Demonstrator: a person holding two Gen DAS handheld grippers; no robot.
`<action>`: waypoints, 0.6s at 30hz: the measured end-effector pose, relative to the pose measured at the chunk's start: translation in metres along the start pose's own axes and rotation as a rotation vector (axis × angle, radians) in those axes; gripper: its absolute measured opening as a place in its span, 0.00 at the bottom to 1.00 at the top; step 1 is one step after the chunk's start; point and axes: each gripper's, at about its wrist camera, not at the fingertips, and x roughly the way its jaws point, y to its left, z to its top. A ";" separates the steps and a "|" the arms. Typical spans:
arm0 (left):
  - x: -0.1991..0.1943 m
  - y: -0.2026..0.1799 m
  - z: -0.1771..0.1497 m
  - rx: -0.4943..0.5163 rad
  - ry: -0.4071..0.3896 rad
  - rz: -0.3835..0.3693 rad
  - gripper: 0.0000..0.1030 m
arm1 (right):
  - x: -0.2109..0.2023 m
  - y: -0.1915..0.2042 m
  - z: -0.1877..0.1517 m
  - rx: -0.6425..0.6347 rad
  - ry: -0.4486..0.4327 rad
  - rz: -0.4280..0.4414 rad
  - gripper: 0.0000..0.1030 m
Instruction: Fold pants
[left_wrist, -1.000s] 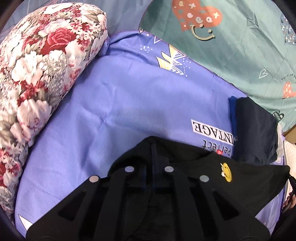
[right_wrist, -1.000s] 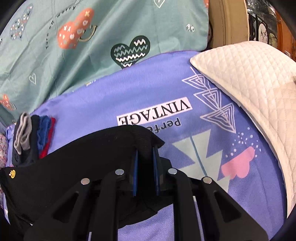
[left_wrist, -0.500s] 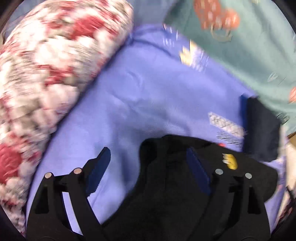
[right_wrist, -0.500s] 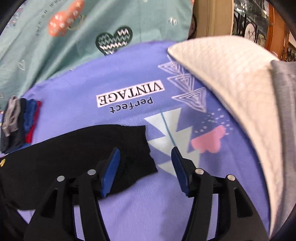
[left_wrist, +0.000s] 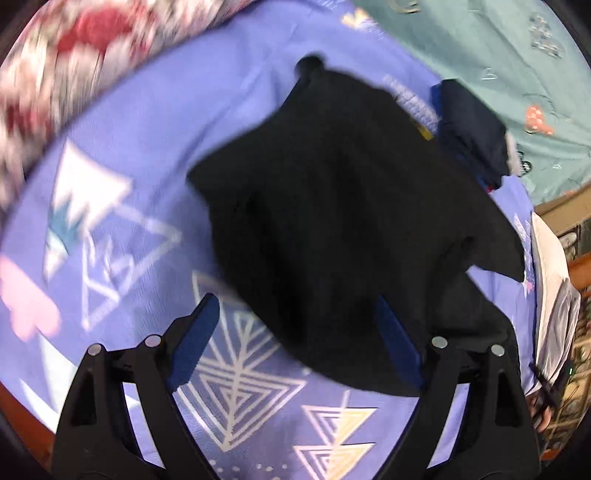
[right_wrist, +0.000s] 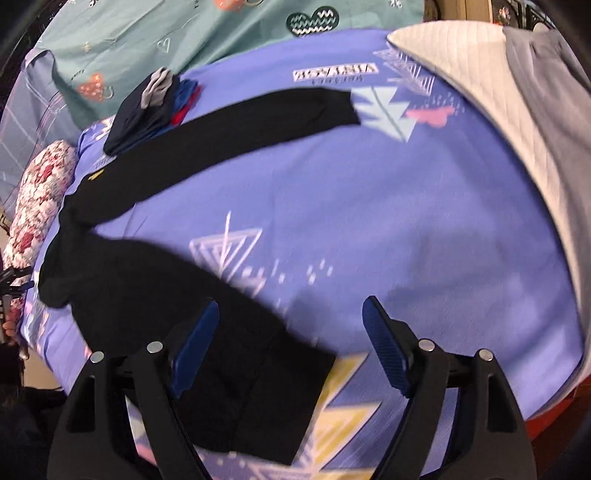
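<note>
Left claw (left_wrist: 297, 332): blue pads spread wide, empty, hovering over the waist end of the black pants (left_wrist: 343, 206). Pants lie flat on the purple bedsheet (right_wrist: 388, 206), legs splayed apart in a V, touching a stack of folded clothes (right_wrist: 147, 110) at the far side. Floral bolster (right_wrist: 37, 206) at far left. Right claw (right_wrist: 291, 336): pads spread, empty, above the near leg's hem. White quilted pillow (right_wrist: 480, 74) at far right.
</note>
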 end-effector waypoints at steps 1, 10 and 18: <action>0.006 0.005 -0.001 -0.024 0.008 -0.010 0.84 | 0.000 0.002 -0.003 -0.001 0.005 0.013 0.78; 0.034 -0.005 0.015 -0.048 -0.012 -0.060 0.84 | 0.015 0.020 -0.034 -0.049 0.086 -0.030 0.65; 0.036 -0.008 0.020 -0.069 -0.016 -0.090 0.20 | -0.025 0.042 0.010 -0.166 -0.115 -0.087 0.13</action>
